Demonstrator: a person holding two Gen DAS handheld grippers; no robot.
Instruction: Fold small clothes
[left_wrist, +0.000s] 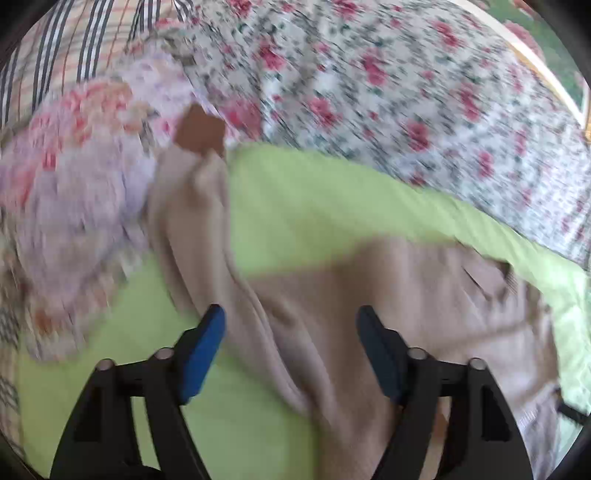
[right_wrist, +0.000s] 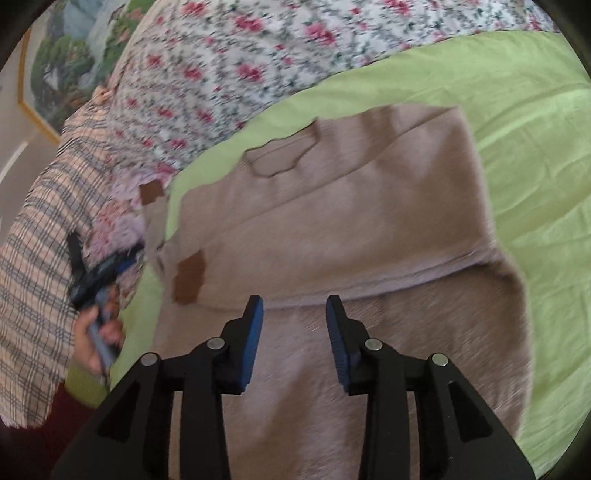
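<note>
on green sheet (right_wrist: 517, 147), folded sweater (right_wrist: 332, 221), perhaps painting (right_wrist: 66, 66)

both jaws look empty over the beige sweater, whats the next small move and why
Probably lower the right gripper to the folded edge of the beige sweater and grip it: both jaws stand open and empty, and the left gripper is off over the sleeve side.
</note>
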